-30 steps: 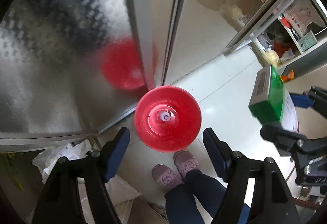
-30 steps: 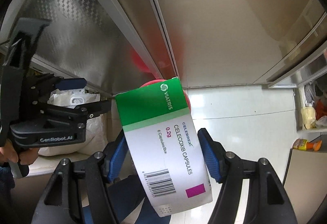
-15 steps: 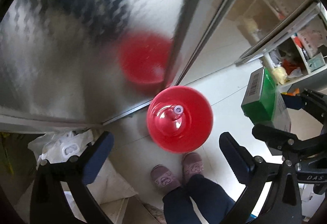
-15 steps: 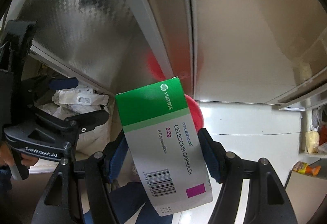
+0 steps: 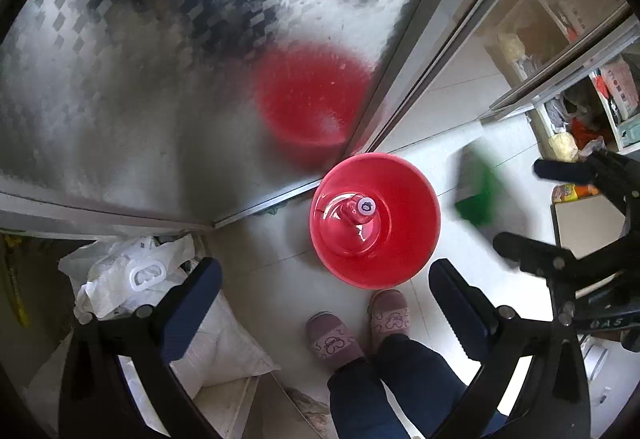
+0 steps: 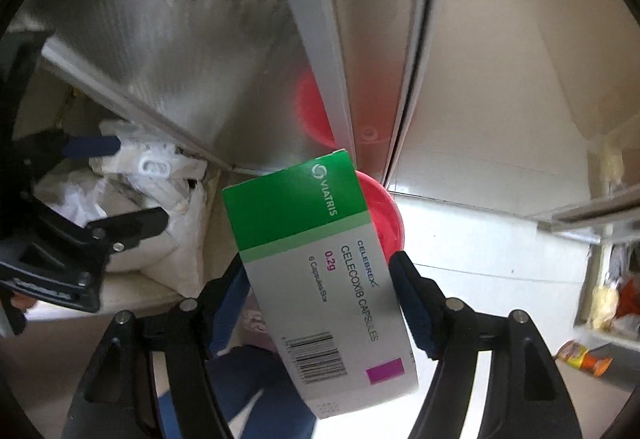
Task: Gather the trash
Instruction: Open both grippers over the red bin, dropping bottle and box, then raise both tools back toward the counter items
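Red bin [image 5: 376, 219] below empty, wide-apart left gripper [image 5: 324, 303]; right gripper [image 6: 316, 291], opening, flanks medicine box [image 6: 320, 271].

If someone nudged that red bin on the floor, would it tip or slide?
Probably slide: the red bin stands on glossy floor tiles. It likely feels light, being thin-looking plastic that holds only a clear bottle. Its mouth looks wider than its base, so a push near the rim might tip it.

Red bin [image 5: 376, 223] on white floor [image 5: 472, 143]
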`<state>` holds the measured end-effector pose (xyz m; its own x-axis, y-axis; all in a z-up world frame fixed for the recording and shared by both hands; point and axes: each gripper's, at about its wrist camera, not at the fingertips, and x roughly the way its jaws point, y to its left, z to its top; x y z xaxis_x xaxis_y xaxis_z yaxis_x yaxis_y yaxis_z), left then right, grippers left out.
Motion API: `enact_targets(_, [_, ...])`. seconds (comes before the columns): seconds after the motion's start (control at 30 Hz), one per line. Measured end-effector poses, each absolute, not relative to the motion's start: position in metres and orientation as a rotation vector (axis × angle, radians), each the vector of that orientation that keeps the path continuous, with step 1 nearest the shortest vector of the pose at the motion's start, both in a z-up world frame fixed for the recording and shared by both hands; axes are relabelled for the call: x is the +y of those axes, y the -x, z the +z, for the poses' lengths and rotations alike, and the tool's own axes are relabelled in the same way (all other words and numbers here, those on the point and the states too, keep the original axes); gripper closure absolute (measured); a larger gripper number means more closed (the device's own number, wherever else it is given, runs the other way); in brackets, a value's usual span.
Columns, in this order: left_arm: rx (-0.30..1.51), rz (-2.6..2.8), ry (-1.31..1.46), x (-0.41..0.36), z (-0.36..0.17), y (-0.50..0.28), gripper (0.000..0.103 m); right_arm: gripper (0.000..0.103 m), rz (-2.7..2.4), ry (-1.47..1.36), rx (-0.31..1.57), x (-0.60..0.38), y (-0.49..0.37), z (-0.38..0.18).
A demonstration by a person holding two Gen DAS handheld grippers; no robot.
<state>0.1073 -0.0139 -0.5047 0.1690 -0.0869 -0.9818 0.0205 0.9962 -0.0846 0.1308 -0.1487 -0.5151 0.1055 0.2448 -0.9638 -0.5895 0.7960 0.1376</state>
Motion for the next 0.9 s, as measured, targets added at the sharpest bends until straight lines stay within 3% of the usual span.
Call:
enact_targets(0.07, [1.410,-0.079,0.065,-0.013,-0.504,-0.103,0.000,0.006,0.632,0.300,1.315,-0.153,-0.130,-0.513])
enact_targets(0.13, [1.416,-0.073,0.072,-0.014,-0.502,-0.098,0.000,0.001,0.652,0.270,1.322,-0.157,-0.128,-0.509])
enact_targets(0.4, [1.381,-0.098,0.094,-0.025,-0.443,-0.080,0.000,0.001,0.635,0.253,1.279,-0.179,-0.114,-0.457])
enact_targets(0.9, [1.195,-0.172,0.088,-0.041,-0.203,-0.071,0.000,0.001,0.478,0.186,1.116,-0.214,-0.101,-0.232])
